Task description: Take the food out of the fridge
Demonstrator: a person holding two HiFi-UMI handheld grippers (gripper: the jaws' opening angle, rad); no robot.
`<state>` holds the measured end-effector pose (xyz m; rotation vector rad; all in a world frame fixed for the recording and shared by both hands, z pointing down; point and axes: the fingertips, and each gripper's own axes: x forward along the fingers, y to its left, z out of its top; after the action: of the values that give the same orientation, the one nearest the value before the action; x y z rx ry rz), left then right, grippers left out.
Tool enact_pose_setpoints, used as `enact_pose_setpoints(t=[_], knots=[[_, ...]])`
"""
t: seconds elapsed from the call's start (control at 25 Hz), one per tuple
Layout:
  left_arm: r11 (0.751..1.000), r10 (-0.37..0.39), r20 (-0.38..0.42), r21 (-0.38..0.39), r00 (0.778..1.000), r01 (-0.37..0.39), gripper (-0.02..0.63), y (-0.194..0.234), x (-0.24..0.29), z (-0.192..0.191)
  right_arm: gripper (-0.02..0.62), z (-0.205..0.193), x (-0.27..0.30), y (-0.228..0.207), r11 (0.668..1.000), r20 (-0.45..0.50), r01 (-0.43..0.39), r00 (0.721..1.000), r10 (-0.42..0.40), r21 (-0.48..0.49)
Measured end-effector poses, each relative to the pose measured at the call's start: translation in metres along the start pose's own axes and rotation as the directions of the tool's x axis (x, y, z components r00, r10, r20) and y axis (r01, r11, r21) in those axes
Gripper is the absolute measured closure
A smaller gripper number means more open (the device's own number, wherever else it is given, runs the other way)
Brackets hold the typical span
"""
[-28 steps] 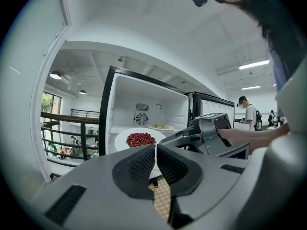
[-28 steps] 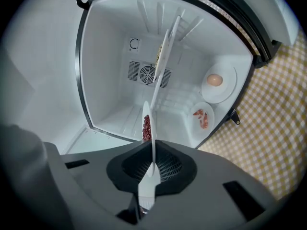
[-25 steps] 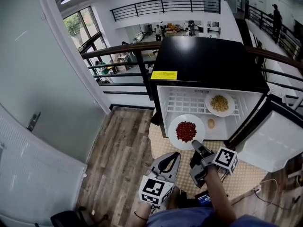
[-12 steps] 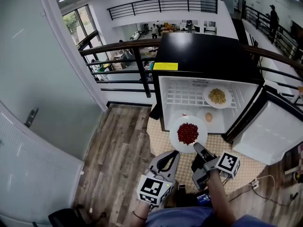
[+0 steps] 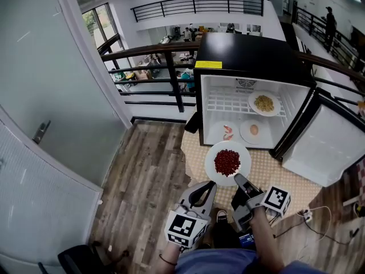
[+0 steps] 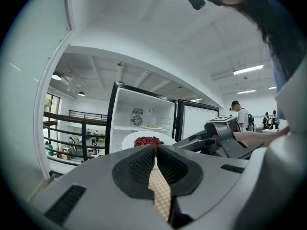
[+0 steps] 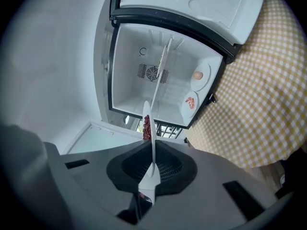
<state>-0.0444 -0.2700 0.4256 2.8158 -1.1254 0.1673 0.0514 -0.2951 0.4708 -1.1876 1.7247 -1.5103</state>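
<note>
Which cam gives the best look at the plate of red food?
Head view: the whole plate shows from above, red food heaped in the middle, right claw clamped on its near rim. Right gripper view shows it only edge-on, a thin white line. Left gripper view catches a low, partial glimpse.

Red beans (image 5: 227, 161) out of the fridge (image 5: 251, 56)
We saw the white plate (image 5: 211, 168) of beans level before the open fridge; three plates (image 5: 263, 103) (image 5: 254, 130) (image 5: 227, 132) lay inside.
</note>
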Motion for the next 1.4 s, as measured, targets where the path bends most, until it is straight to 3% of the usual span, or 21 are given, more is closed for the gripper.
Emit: enact_pose_setpoints(t=[0.68, 1.08, 1.4], knots=[[0.998, -0.052, -0.033, -0.043, 0.998, 0.051, 0.583, -0.054, -0.094, -0.041, 0.572, -0.085, -0.093, -0.017, 0.998, 0.034, 0.049, 0.998, -0.051, 0.050], [0.997, -0.057, -0.043, -0.058, 0.997, 0.054, 0.583, -0.071, -0.113, -0.049, 0.572, -0.096, -0.116, -0.013, 0.998, 0.031, 0.048, 0.998, -0.049, 0.044], [0.997, -0.012, -0.049, -0.077, 0.999, 0.008, 0.583, -0.075, -0.118, -0.053, 0.572, -0.099, -0.134, -0.013, 0.998, 0.007, 0.039, 0.999, -0.040, 0.043]])
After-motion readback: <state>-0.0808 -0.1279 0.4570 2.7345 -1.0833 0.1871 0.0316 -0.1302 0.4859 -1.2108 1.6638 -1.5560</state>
